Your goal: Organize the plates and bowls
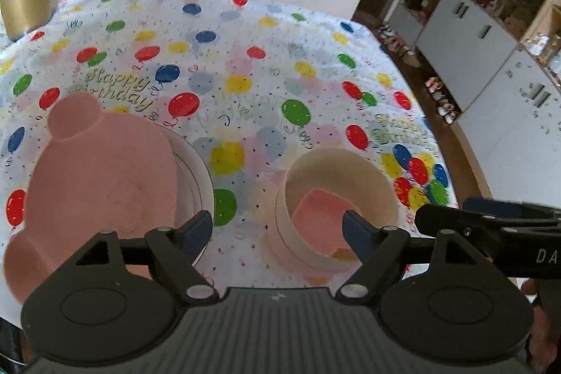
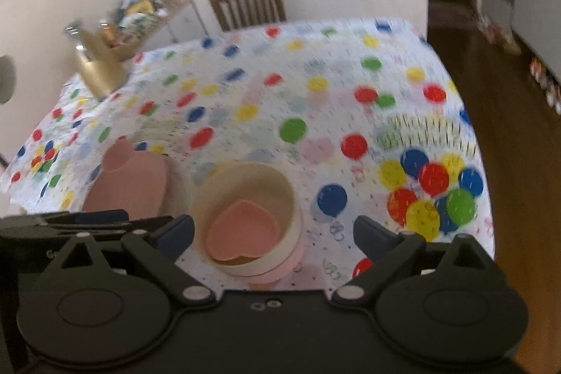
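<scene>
Both wrist views look steeply down, close over the table, sharing the cream bowl (image 1: 342,195) (image 2: 247,212)

So on my table there's a pink plate (image 1: 101,181) shaped like a bear head, two round ears sticking out, lying flat at the lower left of the left wrist view. It sits on top of a white plate (image 1: 198,170), whose rim peeks out on its right side. Near it, lower centre of that frame, is a cream round bowl (image 1: 371,177), upright, with a small pink heart-shaped bowl (image 2: 242,230) nested inside it. The cream one itself sits on something pink (image 2: 280,272) underneath, only an edge shows, can't tell exactly what. The two stacks are close but not touching.
</scene>
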Available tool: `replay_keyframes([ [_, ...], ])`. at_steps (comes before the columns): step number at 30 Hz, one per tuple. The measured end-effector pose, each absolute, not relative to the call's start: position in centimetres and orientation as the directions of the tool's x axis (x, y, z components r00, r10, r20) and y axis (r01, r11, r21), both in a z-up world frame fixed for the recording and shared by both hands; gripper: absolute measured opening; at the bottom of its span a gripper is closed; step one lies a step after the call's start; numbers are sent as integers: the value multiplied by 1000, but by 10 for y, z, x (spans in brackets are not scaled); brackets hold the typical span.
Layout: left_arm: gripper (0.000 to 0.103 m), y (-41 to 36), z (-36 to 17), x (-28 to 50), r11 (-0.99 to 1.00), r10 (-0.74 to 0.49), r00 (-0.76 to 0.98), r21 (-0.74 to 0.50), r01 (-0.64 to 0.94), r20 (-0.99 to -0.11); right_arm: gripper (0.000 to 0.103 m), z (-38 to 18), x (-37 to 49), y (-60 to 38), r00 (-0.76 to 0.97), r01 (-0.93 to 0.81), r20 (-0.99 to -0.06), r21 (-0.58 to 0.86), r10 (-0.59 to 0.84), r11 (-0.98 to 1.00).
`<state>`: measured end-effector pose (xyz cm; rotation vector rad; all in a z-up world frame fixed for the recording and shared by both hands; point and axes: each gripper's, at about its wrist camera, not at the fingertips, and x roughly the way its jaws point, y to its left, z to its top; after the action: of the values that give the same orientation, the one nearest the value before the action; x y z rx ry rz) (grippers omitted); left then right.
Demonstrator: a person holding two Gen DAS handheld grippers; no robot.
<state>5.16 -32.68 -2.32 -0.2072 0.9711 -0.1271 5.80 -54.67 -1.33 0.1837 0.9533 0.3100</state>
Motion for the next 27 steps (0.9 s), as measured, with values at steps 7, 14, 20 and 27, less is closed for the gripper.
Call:
replay_keyframes([
  [7, 81, -332, -51, 81, 971, -176, 486, -232, -59, -856, 83, -43, 91, -557, 471, -69, -821, 331, 323, 941],
  [14, 66, -321, -67, 94, 949, -153, 454, -258, -179, -878, 60, -63, 109, -557, 422, 1, -853, 338, 306, 941],
  [20, 50, -319, -72, 99, 940, -158, 446, -273, -206, -881, 44, -71, 114, -554, 390, 13, -870, 333, 302, 943],
  [27, 27, -325, -74, 102, 925, -199, 423, -313, -217, -884, 35, -75, 116, -552, 349, 45, -880, 359, 323, 932],
])
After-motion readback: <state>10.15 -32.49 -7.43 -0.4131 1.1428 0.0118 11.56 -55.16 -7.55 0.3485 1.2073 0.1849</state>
